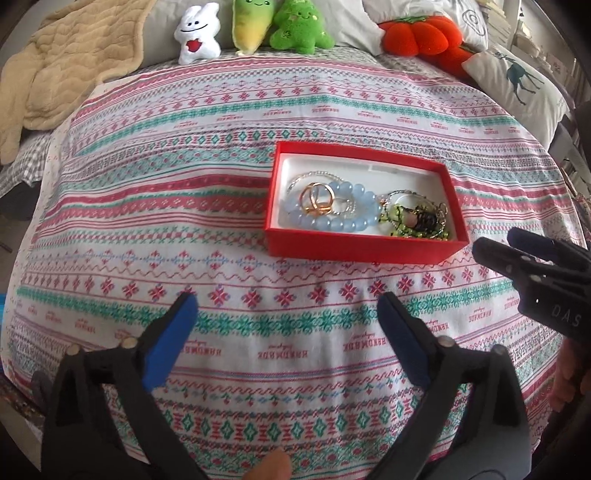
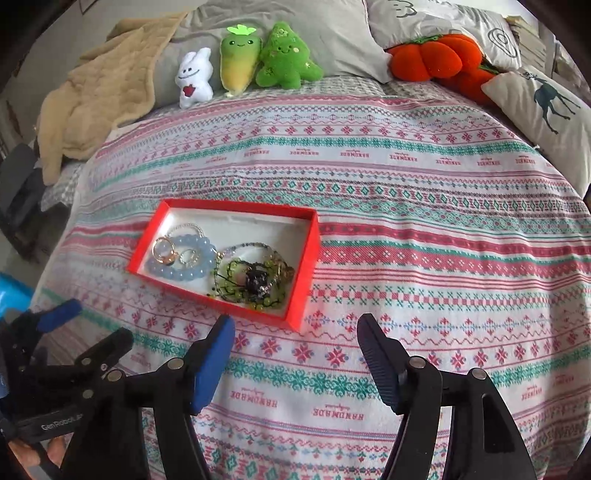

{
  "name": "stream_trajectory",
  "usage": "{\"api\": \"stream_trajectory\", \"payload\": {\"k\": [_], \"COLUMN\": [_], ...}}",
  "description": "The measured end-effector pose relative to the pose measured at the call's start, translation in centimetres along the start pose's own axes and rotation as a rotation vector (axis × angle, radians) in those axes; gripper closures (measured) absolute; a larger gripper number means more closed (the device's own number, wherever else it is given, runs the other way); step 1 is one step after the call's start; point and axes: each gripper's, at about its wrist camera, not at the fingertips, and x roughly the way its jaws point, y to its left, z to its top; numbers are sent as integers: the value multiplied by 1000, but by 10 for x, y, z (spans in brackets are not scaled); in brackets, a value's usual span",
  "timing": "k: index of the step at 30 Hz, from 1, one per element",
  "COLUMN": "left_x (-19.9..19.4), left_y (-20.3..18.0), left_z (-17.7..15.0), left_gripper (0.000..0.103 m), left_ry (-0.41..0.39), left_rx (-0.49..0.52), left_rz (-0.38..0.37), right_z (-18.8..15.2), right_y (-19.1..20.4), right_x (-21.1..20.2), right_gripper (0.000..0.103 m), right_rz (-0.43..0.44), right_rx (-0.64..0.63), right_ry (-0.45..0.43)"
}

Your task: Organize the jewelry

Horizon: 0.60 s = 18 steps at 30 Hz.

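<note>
A red box (image 1: 354,249) with a white lining sits on the patterned bedspread; it also shows in the right wrist view (image 2: 306,266). Inside lie a pale blue bead bracelet (image 1: 332,221), gold rings (image 1: 317,201), silver chains and a tangle of green beads (image 1: 417,221). The same bracelet (image 2: 177,273), rings (image 2: 164,251) and green beads (image 2: 255,284) show in the right wrist view. My left gripper (image 1: 286,306) is open and empty, short of the box. My right gripper (image 2: 295,328) is open and empty, just right of the box's near corner.
Plush toys line the head of the bed: a white bunny (image 1: 197,35), a green-yellow radish (image 1: 251,22), a green tree (image 1: 299,27) and orange pumpkins (image 1: 421,35). A beige blanket (image 1: 55,70) lies at left, a deer pillow (image 1: 517,81) at right.
</note>
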Motion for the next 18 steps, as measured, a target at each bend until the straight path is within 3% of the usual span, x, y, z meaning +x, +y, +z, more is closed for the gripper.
{"api": "stream_trajectory", "payload": {"k": [4, 7, 10, 18], "left_x": [-2, 1, 5, 12], "left_y": [2, 3, 3, 0], "left_z": [0, 0, 2, 8], "left_gripper": [1, 1, 1, 1], "left_ry": [12, 33, 54, 82], "left_rx": [-11, -15, -21, -34], "left_rz": [30, 51, 64, 76], "right_z": [-4, -8, -12, -9], "right_y": [-3, -1, 2, 0], "right_x": [0, 2, 3, 9], "right_gripper": [18, 15, 0, 0], "right_rz": [-21, -47, -79, -142], "right_rx": [43, 48, 34, 35], "right_ry": [51, 93, 113, 103]}}
